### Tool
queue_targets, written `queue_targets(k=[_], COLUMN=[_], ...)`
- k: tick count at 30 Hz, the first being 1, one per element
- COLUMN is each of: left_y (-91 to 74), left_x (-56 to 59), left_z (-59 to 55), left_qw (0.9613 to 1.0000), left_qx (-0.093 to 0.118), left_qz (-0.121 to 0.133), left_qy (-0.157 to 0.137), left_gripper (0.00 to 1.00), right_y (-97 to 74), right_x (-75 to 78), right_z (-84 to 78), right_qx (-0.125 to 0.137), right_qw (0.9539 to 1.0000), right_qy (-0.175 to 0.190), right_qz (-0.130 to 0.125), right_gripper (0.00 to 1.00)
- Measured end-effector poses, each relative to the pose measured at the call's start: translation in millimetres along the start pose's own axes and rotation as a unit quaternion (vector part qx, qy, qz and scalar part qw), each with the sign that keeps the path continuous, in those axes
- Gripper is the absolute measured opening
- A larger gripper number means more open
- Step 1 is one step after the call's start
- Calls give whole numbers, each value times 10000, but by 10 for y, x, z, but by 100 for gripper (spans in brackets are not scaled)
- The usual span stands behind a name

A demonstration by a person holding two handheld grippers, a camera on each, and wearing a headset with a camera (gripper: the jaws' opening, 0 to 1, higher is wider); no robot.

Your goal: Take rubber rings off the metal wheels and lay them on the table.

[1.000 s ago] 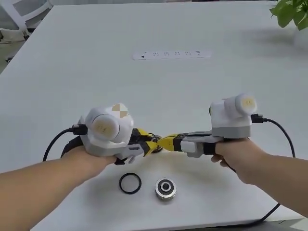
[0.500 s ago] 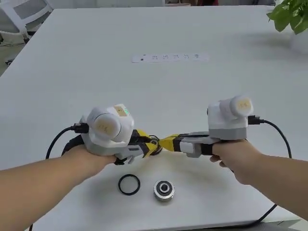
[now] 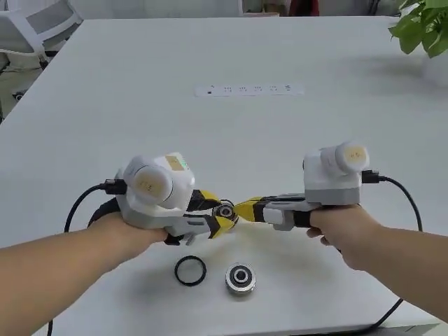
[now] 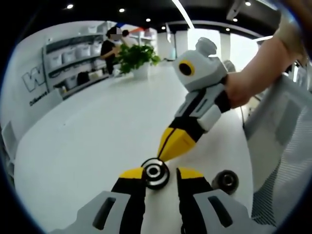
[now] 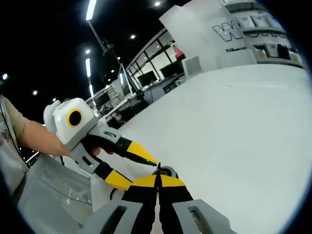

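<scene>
The white bench (image 3: 294, 140) stretches wide and bare beyond the hands, with a power strip (image 3: 248, 89) well off toward the far side, a plant (image 3: 422, 24) at 1 far corner and a chair (image 3: 38, 24) past the other. All the work sits close to the near edge.

The left claw (image 4: 161, 174) is closed onto a metal wheel (image 3: 225, 210) and holds it by its sides above the bench. The right claw (image 5: 157, 178) has its jaws pressed together, tips touching the wheel's rim. Whether a bit of rubber ring sits between them is too small to tell.

On the bench below lie 1 bare wheel (image 3: 240, 277) and, just beside it, 1 loose ring (image 3: 190, 270), so 1 ring looks done and this one is in hand.

To do it well, I judge the left claw should keep the wheel firm and not let it roll. The right tips should hook the ring's edge, lift it out of its groove, then peel around and away. A hard tug could fling the ring or twist the wheel loose.

The ring is best laid away from the near edge, in the open room farther in, clear of the right cable (image 3: 409, 203).
</scene>
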State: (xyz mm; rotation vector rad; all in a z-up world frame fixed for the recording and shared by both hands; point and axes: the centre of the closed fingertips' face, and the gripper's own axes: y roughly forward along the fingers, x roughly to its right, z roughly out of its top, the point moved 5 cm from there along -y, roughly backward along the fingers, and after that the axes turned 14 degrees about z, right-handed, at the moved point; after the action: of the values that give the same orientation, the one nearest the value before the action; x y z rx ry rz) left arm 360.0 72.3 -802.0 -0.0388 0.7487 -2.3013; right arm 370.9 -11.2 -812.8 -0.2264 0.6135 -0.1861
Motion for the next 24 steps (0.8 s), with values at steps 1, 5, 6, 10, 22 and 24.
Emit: queue_targets(k=[1, 5, 6, 10, 22, 24], left_y=[-17, -88, -102, -180, -397, -436], left_x=[-7, -12, -14, -26, -19, -15], left_z=[10, 34, 36, 55, 92, 92], left_qw=[10000, 9999, 9999, 9998, 9994, 9992], left_qx=[28, 86, 94, 141, 268, 267], left_qz=[-2, -5, -6, -3, -48, -75], left_qy=[-34, -96, -93, -120, -234, -287], left_gripper=[27, 31, 31, 34, 44, 47], right_y=[1, 8, 10, 13, 26, 28], right_x=[-6, -44, -54, -86, -261, -288], right_z=[3, 23, 31, 70, 137, 142], right_qx=[0, 18, 31, 75, 146, 154], right_qw=[10000, 10000, 10000, 9999, 9996, 9995], right_qy=[0, -13, -14, -34, -64, -60], right_qz=[6, 44, 56, 74, 227, 263], right_gripper=[0, 0, 0, 0, 0, 0])
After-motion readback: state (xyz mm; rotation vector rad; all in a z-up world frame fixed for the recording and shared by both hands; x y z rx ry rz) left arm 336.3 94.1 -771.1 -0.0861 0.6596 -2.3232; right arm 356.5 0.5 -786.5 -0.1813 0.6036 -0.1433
